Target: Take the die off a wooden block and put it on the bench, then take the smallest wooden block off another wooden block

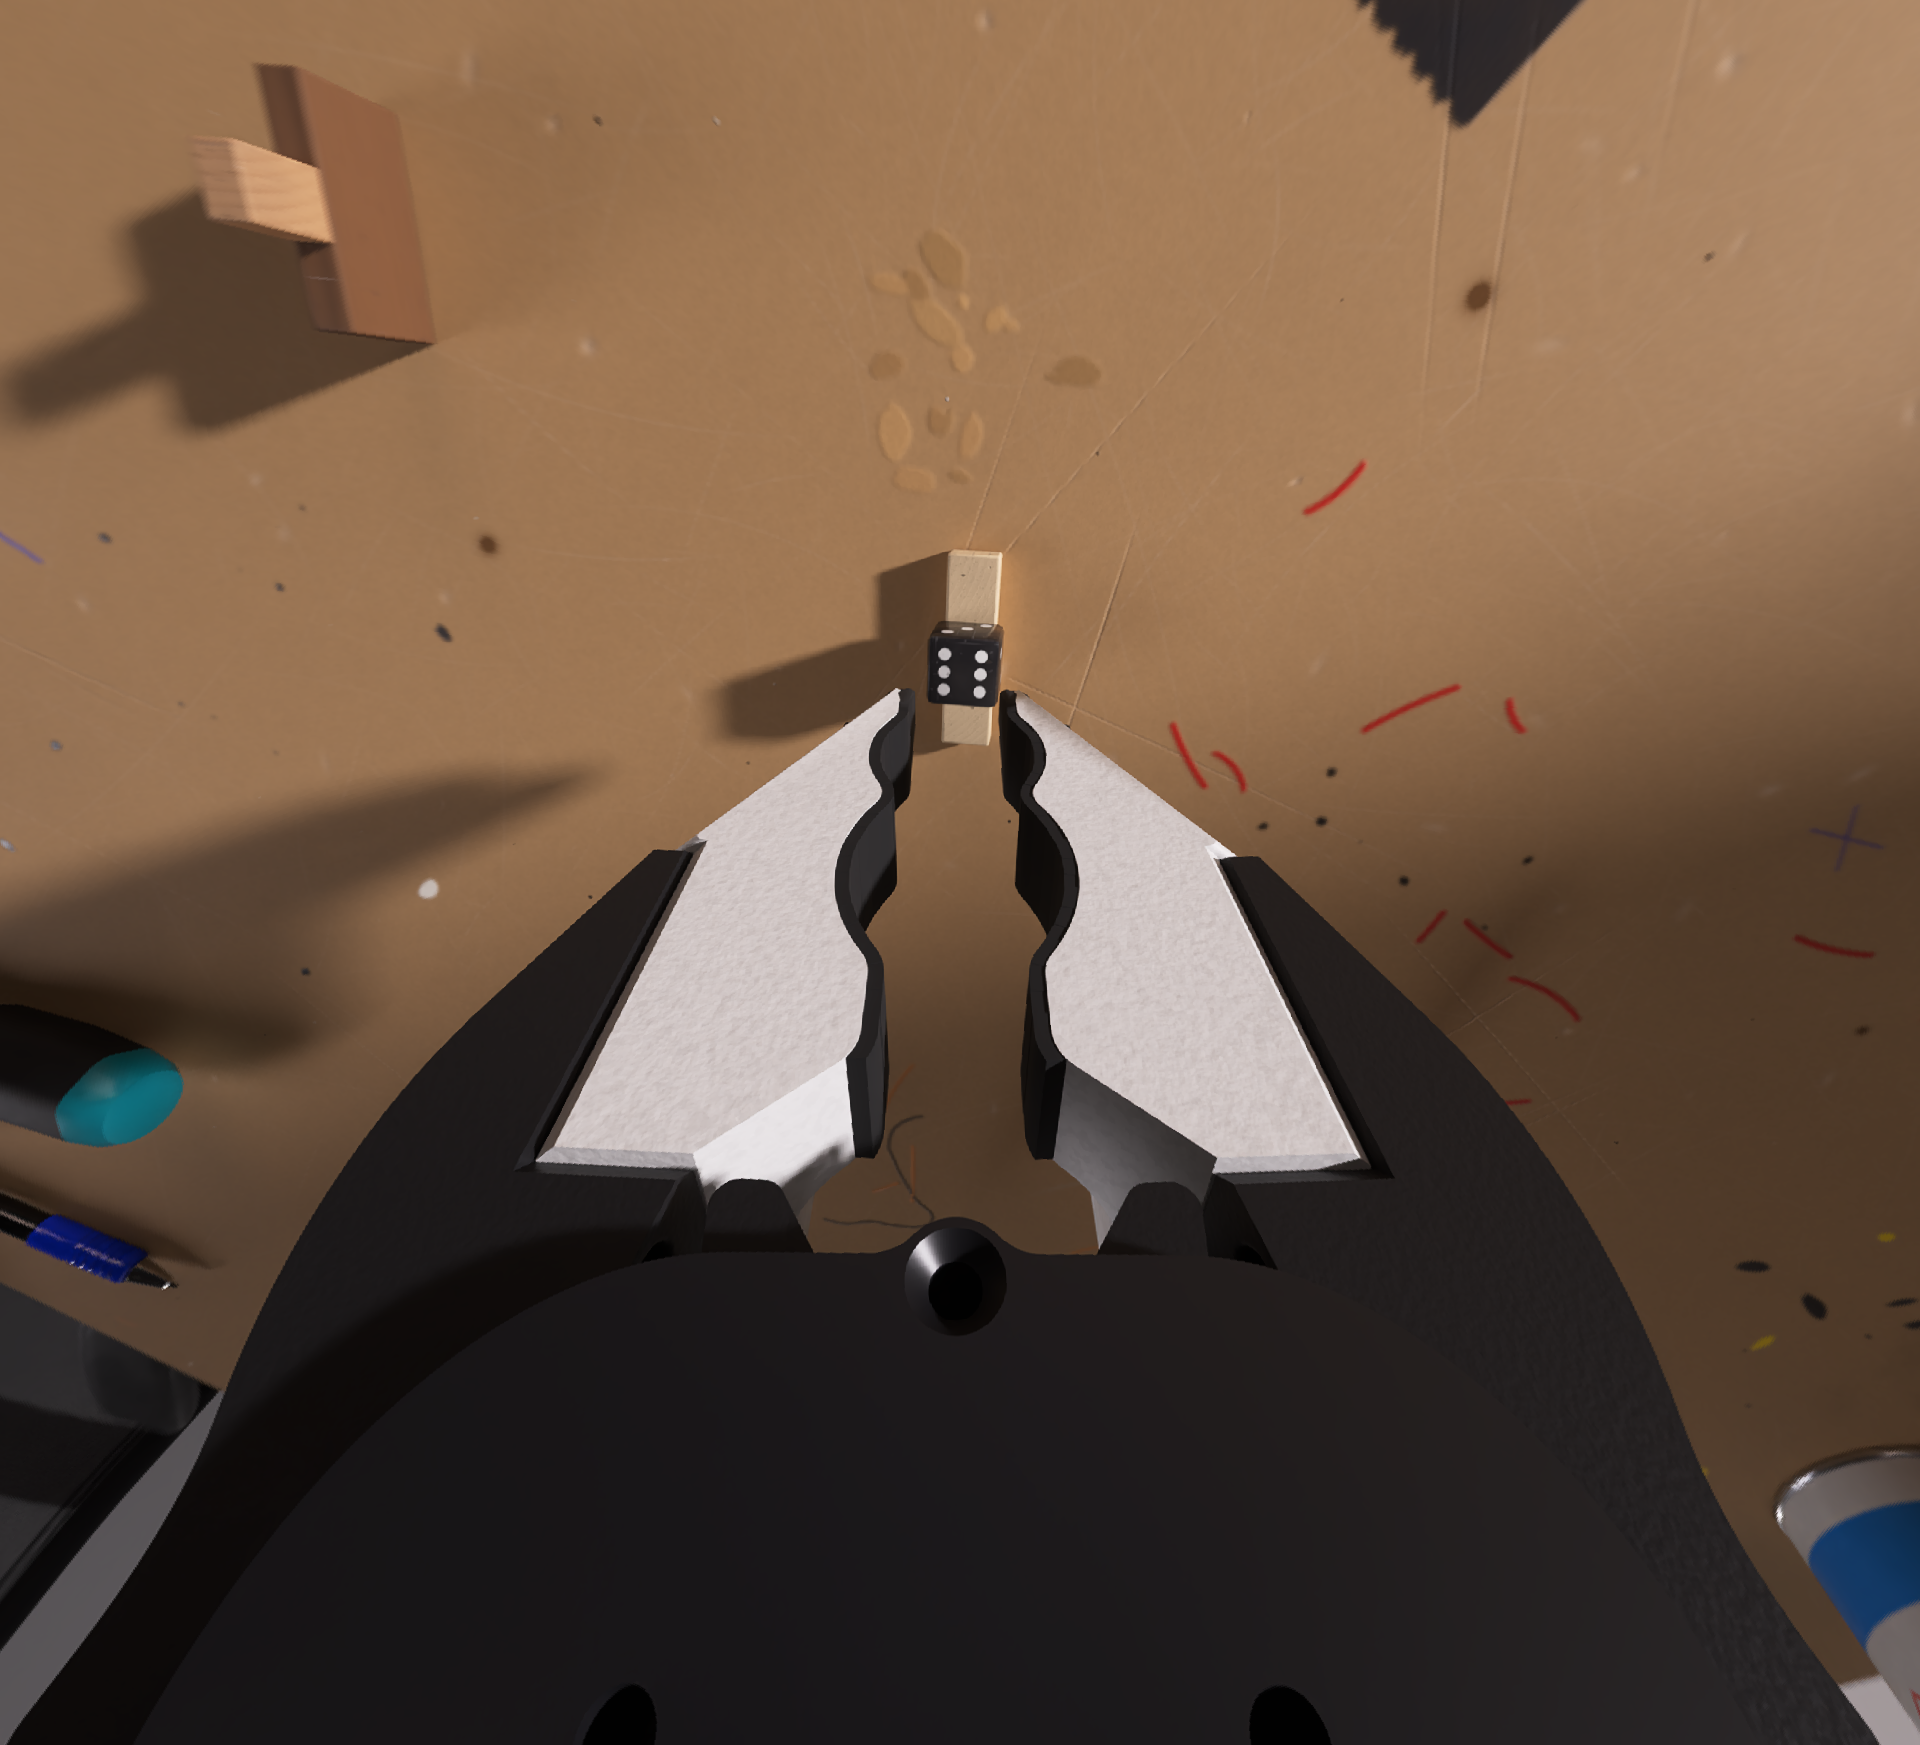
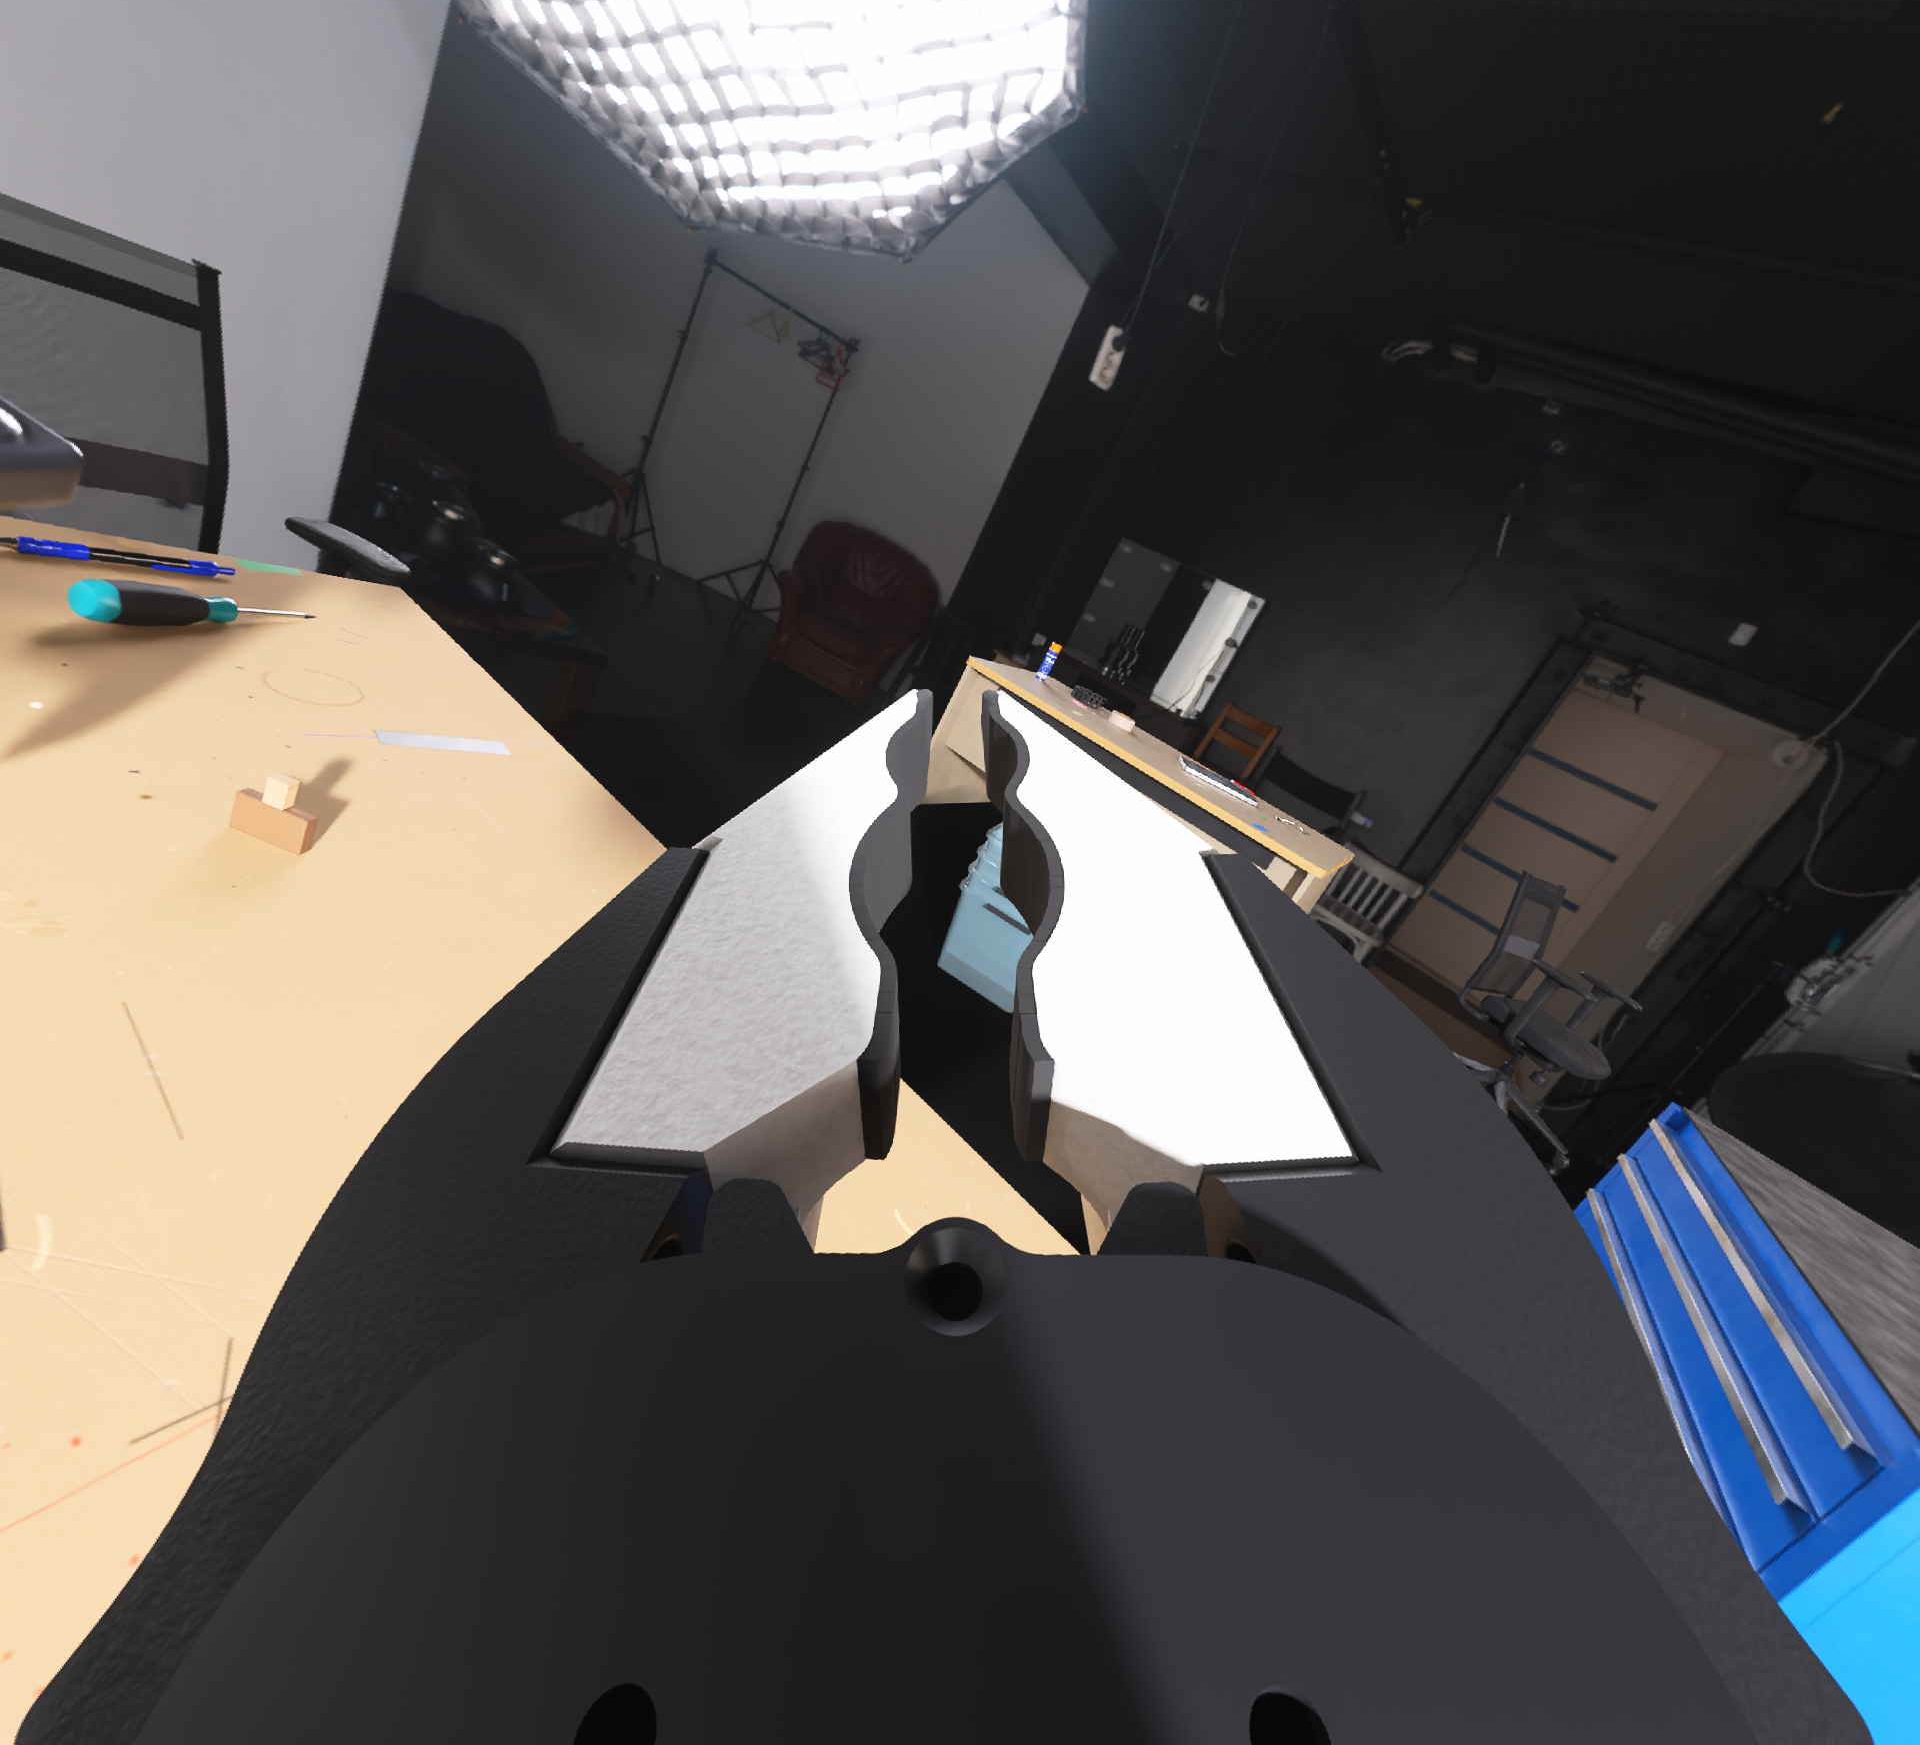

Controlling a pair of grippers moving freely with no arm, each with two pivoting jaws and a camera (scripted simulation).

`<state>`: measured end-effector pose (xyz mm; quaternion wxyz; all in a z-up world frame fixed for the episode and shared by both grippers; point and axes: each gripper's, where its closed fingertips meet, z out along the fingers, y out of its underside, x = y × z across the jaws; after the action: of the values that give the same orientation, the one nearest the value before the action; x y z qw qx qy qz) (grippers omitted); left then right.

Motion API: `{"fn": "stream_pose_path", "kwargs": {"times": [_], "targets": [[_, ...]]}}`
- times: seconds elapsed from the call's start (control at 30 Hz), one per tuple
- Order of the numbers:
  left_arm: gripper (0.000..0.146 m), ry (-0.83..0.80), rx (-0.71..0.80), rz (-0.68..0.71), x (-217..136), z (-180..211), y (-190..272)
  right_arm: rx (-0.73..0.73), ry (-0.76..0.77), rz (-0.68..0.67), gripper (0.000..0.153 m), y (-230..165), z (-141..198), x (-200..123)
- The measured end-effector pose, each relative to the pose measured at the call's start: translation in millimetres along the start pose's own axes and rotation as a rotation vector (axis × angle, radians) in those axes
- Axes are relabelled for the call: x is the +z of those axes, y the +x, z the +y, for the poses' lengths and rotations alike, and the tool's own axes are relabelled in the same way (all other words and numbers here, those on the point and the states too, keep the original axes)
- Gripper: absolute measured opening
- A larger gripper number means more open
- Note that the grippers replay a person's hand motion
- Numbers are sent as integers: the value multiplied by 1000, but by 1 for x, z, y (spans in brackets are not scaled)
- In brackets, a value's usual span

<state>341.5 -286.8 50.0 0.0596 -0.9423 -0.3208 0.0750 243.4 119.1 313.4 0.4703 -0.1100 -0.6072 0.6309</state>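
Note:
A black die [image 1: 964, 665] with white pips sits on a narrow light wooden block [image 1: 975, 586] on the tan bench [image 1: 644, 490]. My left gripper [image 1: 956, 708] is open and empty above them, its fingertips just short of the die on either side. At the upper left, the smallest light block [image 1: 265, 189] rests on a bigger brown block [image 1: 366, 212]. That stack also shows in the right wrist view: small block [image 2: 278, 791] on brown block [image 2: 272, 825]. My right gripper [image 2: 951, 708] is open and empty, pointing out past the bench edge [image 2: 540, 729].
A teal-ended screwdriver [image 1: 104, 1087] and a blue pen [image 1: 88, 1254] lie at the left; both show in the right wrist view, screwdriver [image 2: 156, 602] and pen [image 2: 114, 552]. A blue and white can [image 1: 1860, 1581] stands at the lower right. A blue drawer cabinet [image 2: 1766, 1332] stands beside the bench.

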Motion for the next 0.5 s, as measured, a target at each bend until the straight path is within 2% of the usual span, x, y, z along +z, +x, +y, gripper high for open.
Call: {"fn": "stream_pose_path", "kwargs": {"times": [0.27, 0.5], "targets": [[23, -187, 13, -14, 27, 9, -1, 1, -4, -8, 10, 1, 0, -2], [24, -208, 13, -12, 30, 13, -1, 15, -6, -17, 10, 2, 1, -3]]}}
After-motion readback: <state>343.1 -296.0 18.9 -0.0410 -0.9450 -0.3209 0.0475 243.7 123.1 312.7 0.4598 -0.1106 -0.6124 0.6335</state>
